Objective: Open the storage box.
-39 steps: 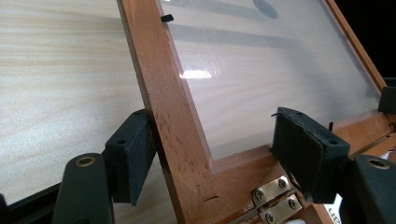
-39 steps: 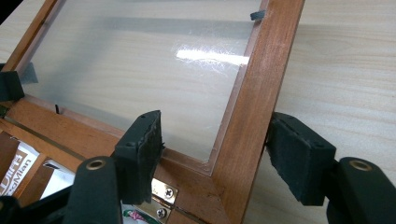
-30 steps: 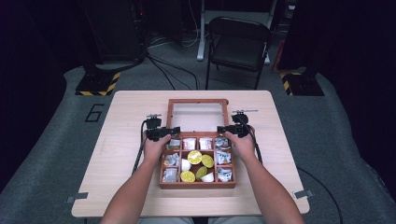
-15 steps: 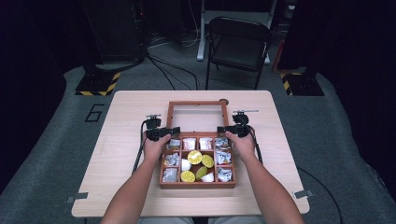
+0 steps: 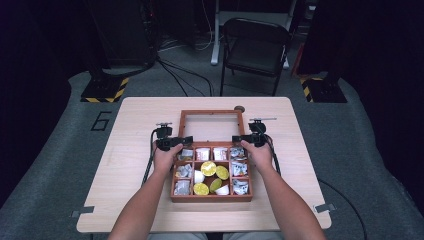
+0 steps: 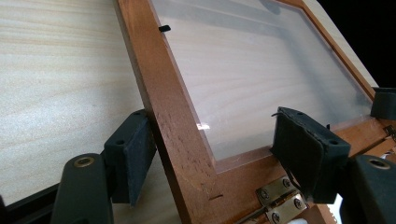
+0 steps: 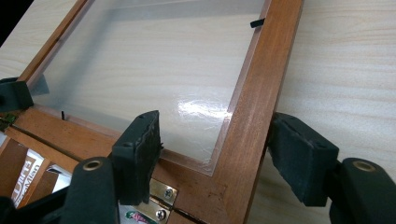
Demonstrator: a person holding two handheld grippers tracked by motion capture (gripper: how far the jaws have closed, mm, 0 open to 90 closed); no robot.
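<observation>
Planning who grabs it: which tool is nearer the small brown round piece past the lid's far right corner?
Right. The right tool sits at the lid's right rail, just short of the brown piece; the left tool is across the lid at its left rail.

Recording lab or studio, dark curtained surround, grey carpet (image 5: 60,165) with cables, hazard-striped stand bases (image 5: 104,93), lone folding chair (image 5: 255,47), taped-down table (image 5: 130,150)

Light wood table (image 5: 135,130) on grey carpet floor (image 5: 50,165), white numeral 6 (image 5: 101,120) beside it. Black folding chair (image 5: 254,47) behind. 2 yellow-black striped stand bases (image 5: 104,89), cables (image 5: 185,75) across floor. Dark surroundings.
</observation>
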